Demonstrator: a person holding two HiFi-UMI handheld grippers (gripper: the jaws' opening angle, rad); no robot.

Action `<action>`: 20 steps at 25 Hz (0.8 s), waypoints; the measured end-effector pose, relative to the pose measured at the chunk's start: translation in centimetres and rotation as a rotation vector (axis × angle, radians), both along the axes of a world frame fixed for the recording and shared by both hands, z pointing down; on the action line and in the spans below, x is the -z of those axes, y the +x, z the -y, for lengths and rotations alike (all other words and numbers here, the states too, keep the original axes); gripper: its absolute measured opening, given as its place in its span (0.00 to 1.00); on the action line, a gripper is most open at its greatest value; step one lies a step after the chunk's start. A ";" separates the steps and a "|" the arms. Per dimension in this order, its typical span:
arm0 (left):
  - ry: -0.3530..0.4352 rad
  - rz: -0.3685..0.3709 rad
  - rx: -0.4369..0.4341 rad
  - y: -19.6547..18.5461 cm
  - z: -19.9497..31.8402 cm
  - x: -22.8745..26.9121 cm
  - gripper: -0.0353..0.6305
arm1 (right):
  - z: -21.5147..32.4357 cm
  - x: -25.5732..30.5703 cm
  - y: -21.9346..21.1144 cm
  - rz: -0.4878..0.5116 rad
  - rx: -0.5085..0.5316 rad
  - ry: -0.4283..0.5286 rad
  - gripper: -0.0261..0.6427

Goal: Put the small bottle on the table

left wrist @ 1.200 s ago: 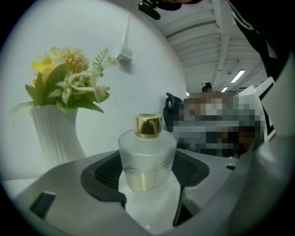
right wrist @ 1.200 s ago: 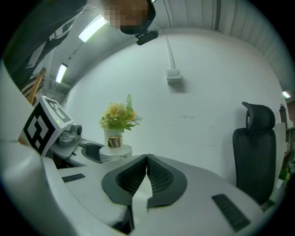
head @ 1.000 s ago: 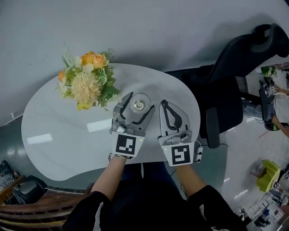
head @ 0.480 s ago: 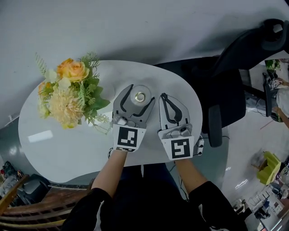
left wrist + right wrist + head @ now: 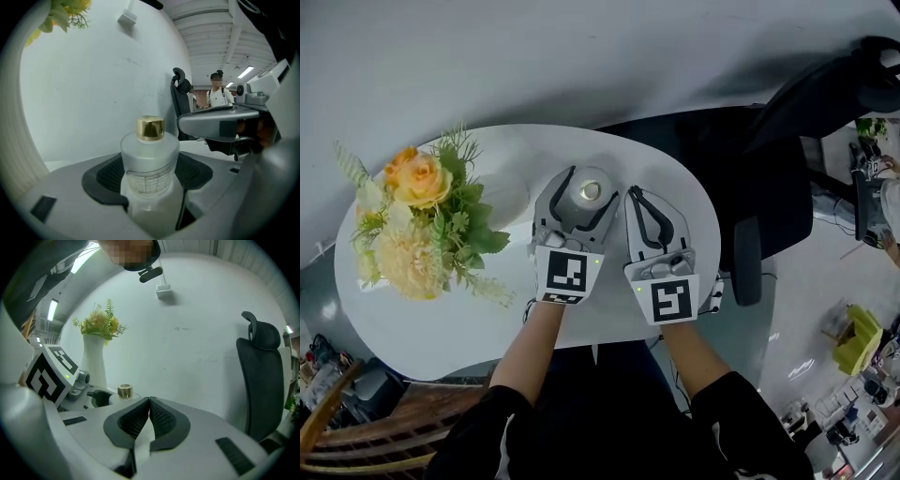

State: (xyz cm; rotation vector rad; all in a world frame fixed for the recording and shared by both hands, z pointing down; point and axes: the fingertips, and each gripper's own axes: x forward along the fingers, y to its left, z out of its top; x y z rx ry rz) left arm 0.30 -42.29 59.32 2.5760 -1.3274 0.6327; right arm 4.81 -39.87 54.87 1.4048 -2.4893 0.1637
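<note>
The small bottle (image 5: 591, 191) is frosted with a gold cap. It stands upright between the jaws of my left gripper (image 5: 592, 187), over the far part of the white table (image 5: 441, 319). In the left gripper view the dark pads (image 5: 105, 180) press on both sides of the bottle (image 5: 150, 159), and its base is hidden behind the jaws. My right gripper (image 5: 631, 194) is just to the right, shut with nothing in it. Its pads meet in the right gripper view (image 5: 149, 401), where the bottle's cap (image 5: 124, 390) shows to the left.
A white vase (image 5: 502, 192) with orange and yellow flowers (image 5: 417, 225) stands on the table's left side. A black office chair (image 5: 769, 169) stands off the table's right edge. A white wall runs behind the table. A person stands far off in the left gripper view.
Both grippers sit a little higher in the head view, with the bottle still between the left jaws. The flowers have slid to the left in the view.
</note>
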 end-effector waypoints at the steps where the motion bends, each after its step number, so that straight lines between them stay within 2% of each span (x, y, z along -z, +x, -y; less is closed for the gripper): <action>1: -0.006 0.001 0.002 0.0 0.1 -0.1 0.55 | 0.1 -0.2 0.0 0.000 -0.001 -0.007 0.07; 7: -0.050 0.035 0.024 0.0 0.5 -1.2 0.55 | 0.5 -0.6 0.2 0.002 -0.002 -0.018 0.07; 17: -0.068 0.057 0.025 0.3 0.7 -1.2 0.55 | 0.5 0.0 0.8 0.013 -0.010 -0.016 0.07; 20: -0.063 0.064 0.029 0.2 0.6 -0.9 0.60 | 0.4 0.8 0.7 0.012 -0.012 -0.001 0.07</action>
